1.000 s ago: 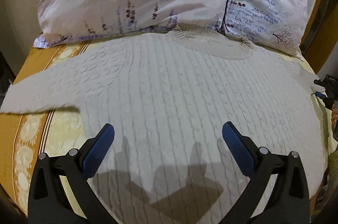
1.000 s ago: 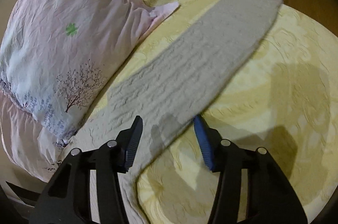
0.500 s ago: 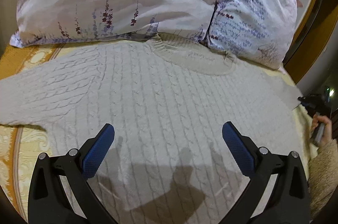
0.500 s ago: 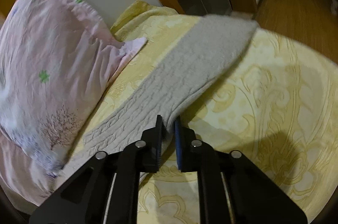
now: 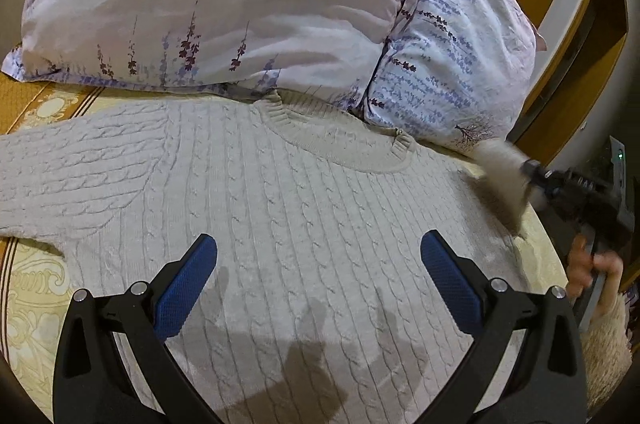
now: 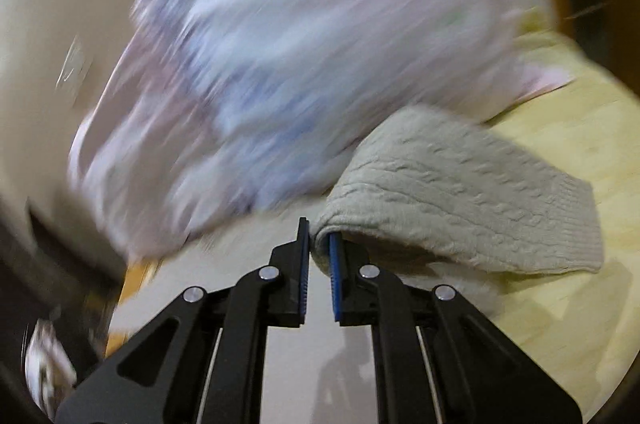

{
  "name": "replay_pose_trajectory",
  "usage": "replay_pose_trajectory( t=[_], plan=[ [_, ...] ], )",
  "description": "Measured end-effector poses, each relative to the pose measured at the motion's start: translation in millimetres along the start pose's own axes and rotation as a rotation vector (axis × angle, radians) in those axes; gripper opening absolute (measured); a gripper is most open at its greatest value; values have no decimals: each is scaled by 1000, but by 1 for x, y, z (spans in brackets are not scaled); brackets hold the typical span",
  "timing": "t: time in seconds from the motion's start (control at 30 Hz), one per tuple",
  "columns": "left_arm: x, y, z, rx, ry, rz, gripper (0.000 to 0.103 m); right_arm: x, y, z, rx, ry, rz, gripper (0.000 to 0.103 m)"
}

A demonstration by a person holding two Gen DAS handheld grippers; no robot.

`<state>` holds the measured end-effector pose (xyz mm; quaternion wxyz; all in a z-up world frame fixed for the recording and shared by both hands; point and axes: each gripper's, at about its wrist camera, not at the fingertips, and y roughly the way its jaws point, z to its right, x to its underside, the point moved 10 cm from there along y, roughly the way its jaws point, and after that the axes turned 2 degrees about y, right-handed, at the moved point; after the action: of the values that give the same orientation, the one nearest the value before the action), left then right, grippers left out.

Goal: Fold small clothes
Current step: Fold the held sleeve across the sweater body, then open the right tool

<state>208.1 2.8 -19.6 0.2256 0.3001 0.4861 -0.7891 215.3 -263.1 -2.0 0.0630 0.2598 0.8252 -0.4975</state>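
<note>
With the right gripper clamped on the sleeve at the bed's right edge, it should, I judge, carry it flat across the sweater, left gripper spread wide above

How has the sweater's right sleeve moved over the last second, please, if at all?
Yes. The right sleeve, earlier flat on the yellow bedspread, is lifted in the right gripper and carried toward the pillow.
</note>
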Motion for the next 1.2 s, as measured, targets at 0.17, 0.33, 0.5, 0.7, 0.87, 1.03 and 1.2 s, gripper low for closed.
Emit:
replay_pose_trajectory(
  t=[0.17, 0.33, 0.5, 0.7, 0.87, 1.03, 1.2],
  plan=[
    [1, 2, -4, 22, -42, -18, 102, 58, 45, -16, 29, -48, -149, 10],
    [4, 2, -4, 47, -56, -27, 102, 58, 37, 1, 23, 35, -135, 39],
    [7, 5, 7, 89, -58, -39, 102, 37, 17, 31, 46, 145, -58, 45],
    [9, 11, 19, 150, -88, -66, 102, 17, -2, 85, 111, 317, 28, 45],
    [7, 13, 20, 189, -127, -77, 100, 5, -5, 114, 213, 354, 80, 31],
    [4, 11, 13, 224, -173, -82, 94, -18, -9, 83, 232, 211, 131, 9],
    [-8, 5, -5, 248, -257, -48, 92, -28, 7, -17, 67, 6, 126, 9]
  ],
)
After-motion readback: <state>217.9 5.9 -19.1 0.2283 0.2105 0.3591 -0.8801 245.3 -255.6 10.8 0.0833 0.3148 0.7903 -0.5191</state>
